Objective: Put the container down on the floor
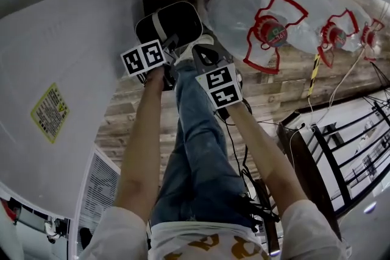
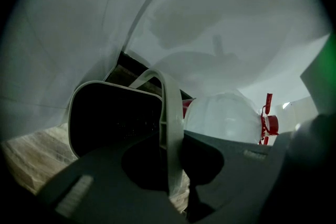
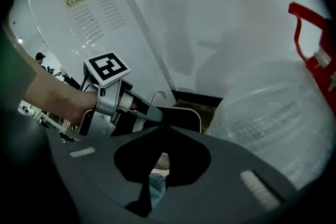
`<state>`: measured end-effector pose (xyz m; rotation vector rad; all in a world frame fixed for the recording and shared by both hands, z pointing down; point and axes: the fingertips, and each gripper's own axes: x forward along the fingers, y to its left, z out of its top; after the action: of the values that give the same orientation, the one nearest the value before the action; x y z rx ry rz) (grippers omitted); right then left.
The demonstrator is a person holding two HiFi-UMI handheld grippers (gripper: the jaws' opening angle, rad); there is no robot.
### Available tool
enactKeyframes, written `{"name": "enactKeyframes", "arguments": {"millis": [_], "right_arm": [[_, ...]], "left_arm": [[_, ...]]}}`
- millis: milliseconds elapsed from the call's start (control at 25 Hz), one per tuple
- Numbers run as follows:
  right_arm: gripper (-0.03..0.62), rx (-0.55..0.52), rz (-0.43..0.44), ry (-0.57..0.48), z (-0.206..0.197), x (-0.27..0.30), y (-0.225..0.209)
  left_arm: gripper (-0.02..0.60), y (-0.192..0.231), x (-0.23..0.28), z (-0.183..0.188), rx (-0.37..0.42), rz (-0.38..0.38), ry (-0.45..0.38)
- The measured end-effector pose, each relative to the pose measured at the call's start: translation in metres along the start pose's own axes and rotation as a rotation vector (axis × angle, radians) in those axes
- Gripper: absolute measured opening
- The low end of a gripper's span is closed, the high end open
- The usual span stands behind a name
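The left tool (image 2: 172, 136) is clamping its jaws shut on the pale arched handle (image 2: 169, 107) of the container (image 2: 113, 118), a black tub with a white rim. The handle is standing upright between the jaws, and the tub is hanging just beyond them with its dark opening facing the camera. The container is sitting low over the wooden plank floor (image 1: 274, 91), at the far end of the scene. Whether its base is touching the planks cannot be told.

The right tool (image 3: 163, 129) is keeping its jaws drawn together with nothing between them, and only a strip of blue jeans (image 1: 201, 149) is showing through the gap behind the tips. It is hovering just right of the left tool, pointing at the same tub.

A big clear water jug (image 1: 244, 6) with a red cap and red carrying handle is lying just right of the container, with more jugs trailing off farther right. A broad white panel (image 1: 73, 58) bearing a yellow label (image 1: 50, 111) is filling the left side.
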<state>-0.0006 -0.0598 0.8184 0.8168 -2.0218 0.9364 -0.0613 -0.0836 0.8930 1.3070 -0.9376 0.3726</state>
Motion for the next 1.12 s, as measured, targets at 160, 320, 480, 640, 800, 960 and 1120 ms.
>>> {"name": "enactKeyframes", "arguments": {"millis": [160,320,480,640,800,960,1120], "right_arm": [[0.028,-0.002,0.005,0.010,-0.001,0.006,-0.003],[0.028,-0.013,0.016,0.029,-0.005,0.006,-0.008],[0.028,-0.007,0.015,0.024,-0.001,0.008,-0.011],[0.028,-0.010,0.025,0.014,0.002,0.008,-0.009],[0.028,-0.012,0.036,0.018,-0.002,0.006,-0.005],[0.028,-0.011,0.042,0.027,-0.010,0.004,-0.006],[0.028,-0.003,0.034,0.029,-0.015,-0.002,-0.013]], "left_arm": [[0.035,0.007,0.007,0.008,0.007,0.010,-0.003],[0.037,0.001,0.011,0.007,0.011,-0.002,-0.024],[0.035,-0.001,0.009,0.005,0.027,0.001,-0.026],[0.035,-0.003,0.007,0.003,0.077,-0.007,-0.025],[0.035,0.003,0.008,0.005,0.064,0.020,-0.024],[0.035,0.010,0.010,0.008,0.036,0.053,-0.034],[0.035,0.014,0.013,0.002,0.065,0.113,-0.015]]}}
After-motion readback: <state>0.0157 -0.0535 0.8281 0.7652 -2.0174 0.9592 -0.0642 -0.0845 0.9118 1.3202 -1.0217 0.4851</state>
